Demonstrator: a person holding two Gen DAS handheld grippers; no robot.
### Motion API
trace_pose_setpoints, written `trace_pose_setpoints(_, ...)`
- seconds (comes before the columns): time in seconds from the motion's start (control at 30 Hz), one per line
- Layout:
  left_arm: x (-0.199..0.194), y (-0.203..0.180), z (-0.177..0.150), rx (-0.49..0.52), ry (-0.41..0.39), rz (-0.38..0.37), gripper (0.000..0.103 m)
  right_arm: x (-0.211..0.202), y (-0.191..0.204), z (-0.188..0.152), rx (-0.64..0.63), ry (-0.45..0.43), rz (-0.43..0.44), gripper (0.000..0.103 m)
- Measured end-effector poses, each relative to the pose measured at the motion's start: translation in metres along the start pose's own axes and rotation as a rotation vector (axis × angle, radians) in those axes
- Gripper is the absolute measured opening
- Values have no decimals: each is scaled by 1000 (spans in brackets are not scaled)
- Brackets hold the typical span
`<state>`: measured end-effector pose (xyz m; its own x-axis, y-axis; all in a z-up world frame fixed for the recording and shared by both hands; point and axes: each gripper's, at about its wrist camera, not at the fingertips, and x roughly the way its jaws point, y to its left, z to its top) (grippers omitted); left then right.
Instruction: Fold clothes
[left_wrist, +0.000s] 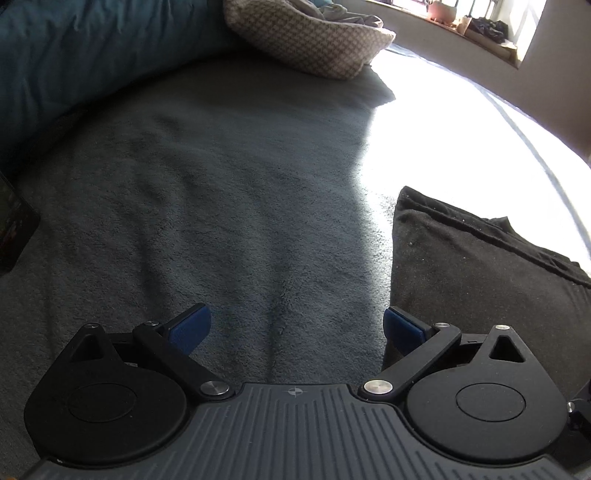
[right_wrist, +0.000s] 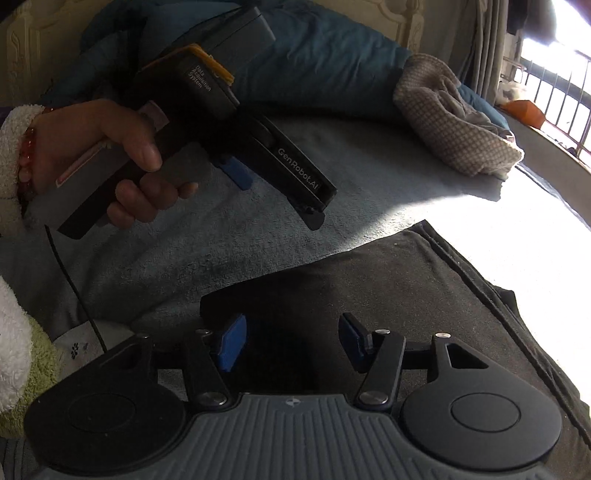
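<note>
Dark garment (right_wrist: 388, 280) flat on the grey bed blanket (right_wrist: 229, 229), lower right of the right-wrist frame, edges straight — either laid out for folding or already folded down. Right tool (right_wrist: 291, 341) low over its near corner, pads apart, empty. Left tool (left_wrist: 295, 328) likewise apart, empty, garment edge by its right pad. Houndstooth cloth (left_wrist: 314, 40) heaped upper centre — possibly waiting.

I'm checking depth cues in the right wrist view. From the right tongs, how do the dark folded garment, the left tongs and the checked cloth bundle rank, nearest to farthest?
1. Dark folded garment: directly below and ahead of the right tongs.
2. Left tongs: held in a hand, up and to the left, above the grey blanket.
3. Checked cloth bundle: far right, by the blue bedding.
</note>
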<state>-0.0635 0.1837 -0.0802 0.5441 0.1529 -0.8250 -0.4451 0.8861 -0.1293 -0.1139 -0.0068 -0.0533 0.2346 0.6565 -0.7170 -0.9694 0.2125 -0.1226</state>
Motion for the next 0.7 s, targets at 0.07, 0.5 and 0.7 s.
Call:
trace_pose_setpoints(0.07, 1, 7, 0, -10, 10, -21, 101, 13, 14, 3, -33, 19, 19, 59)
trace_pose_setpoints(0.5, 16, 35, -9, -59, 44, -68, 100, 60, 65, -7, -312, 101, -27, 59)
trace_pose_setpoints(0.7, 21, 34, -5, -74, 44, -106, 100, 53, 41, -1, -166, 101, -43, 17)
